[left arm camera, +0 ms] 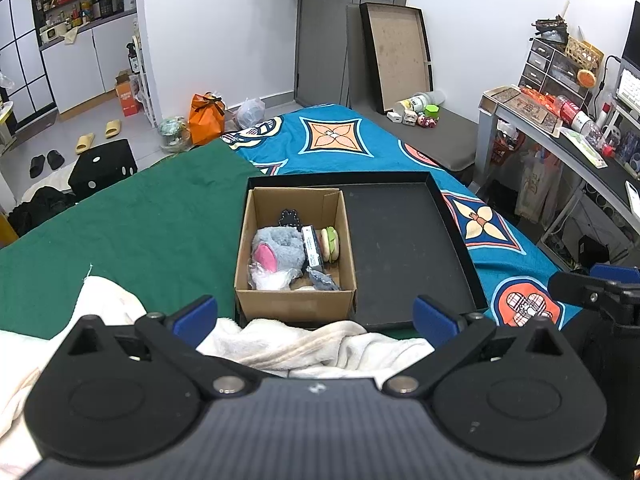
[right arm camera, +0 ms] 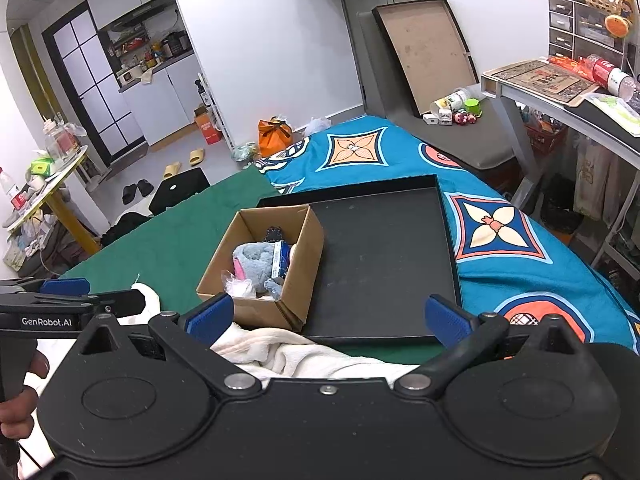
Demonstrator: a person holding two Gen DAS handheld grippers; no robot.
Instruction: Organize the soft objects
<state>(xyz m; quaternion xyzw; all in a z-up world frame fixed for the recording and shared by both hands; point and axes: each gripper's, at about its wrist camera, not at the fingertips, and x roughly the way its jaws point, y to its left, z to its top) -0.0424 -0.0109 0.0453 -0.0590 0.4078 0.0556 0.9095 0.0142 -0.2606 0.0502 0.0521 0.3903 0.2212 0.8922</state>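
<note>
**Two open grippers over a white towel on a bed, facing a box of soft toys**

Both grippers hover side by side above the near edge of the bed (left arm camera: 160,216). The bed wears a green blanket (left arm camera: 120,224) on its left half and a blue patterned cover (left arm camera: 352,140) on its right.

The left gripper (left arm camera: 316,314) has its blue-tipped fingers (left arm camera: 198,312) spread wide apart, holding nothing. The right gripper (right arm camera: 326,314) is the same: fingers (right arm camera: 212,312) wide apart and empty. A hand (right arm camera: 18,404) grips the left tool's handle at the edge of the right camera's view.

Beneath both grippers lies a crumpled white towel (left arm camera: 320,344), bunched at the near edge of the bed and reaching up to a black tray (left arm camera: 404,248).

The tray sits flat in the middle of the bed. In the tray's left part stands an open cardboard box (left arm camera: 296,300). Inside it are a grey plush toy (left arm camera: 280,248) with a pink patch, a soft burger toy (left arm camera: 331,244) on its right, a small blue and white packet (left arm camera: 312,252) between them, and a clear plastic bag (left arm camera: 268,278) at the front. The rest of the tray is bare.
</note>
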